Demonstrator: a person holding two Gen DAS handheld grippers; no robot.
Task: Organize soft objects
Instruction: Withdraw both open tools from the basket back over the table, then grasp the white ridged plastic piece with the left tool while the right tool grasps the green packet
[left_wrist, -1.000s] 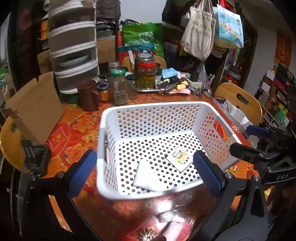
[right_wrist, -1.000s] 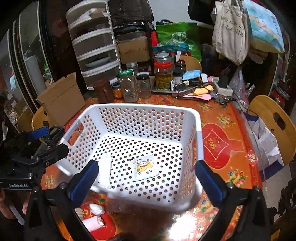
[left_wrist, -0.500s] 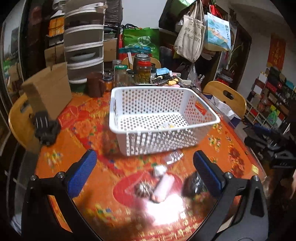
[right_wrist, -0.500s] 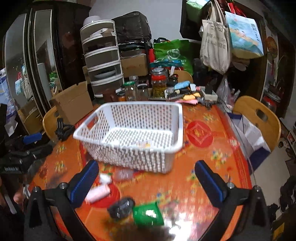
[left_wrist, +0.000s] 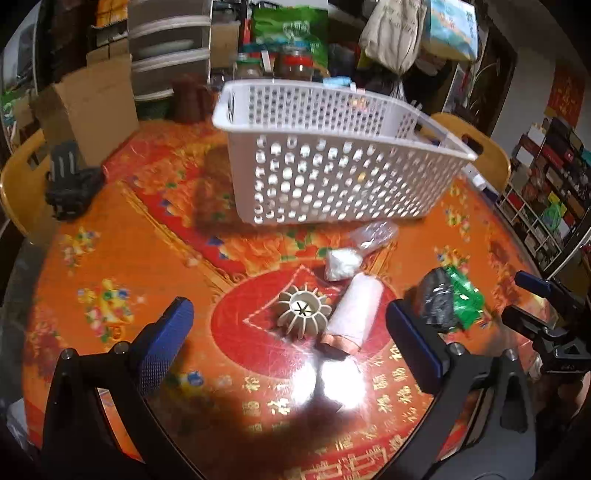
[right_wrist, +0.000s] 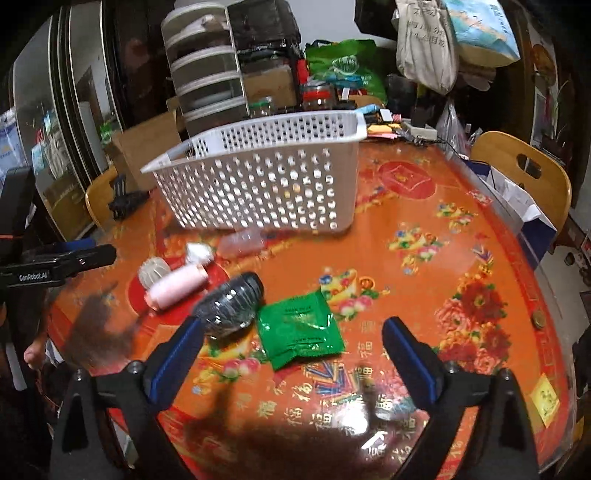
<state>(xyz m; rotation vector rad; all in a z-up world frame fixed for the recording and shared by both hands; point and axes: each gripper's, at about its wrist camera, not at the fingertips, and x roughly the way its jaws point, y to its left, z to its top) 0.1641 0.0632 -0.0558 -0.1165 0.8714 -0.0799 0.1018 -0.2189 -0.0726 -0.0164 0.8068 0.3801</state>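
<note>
Both the left gripper (left_wrist: 290, 339) and right gripper (right_wrist: 291, 360) were held wide open and empty, soft packets (right_wrist: 300, 328) were left scattered just before the white basket (left_wrist: 325, 158), pickup judged next.

worktop (left_wrist: 110, 258): glossy, glare-streaked orange-red printed covering | basket (left_wrist: 332, 173): matt white perforated plastic | green packet (right_wrist: 301, 332): shiny crinkled foil | black bundle (right_wrist: 231, 306): glossy clear film wrap | box (left_wrist: 96, 107): matt brown cardboard | chair (right_wrist: 517, 173): smooth wood
</note>
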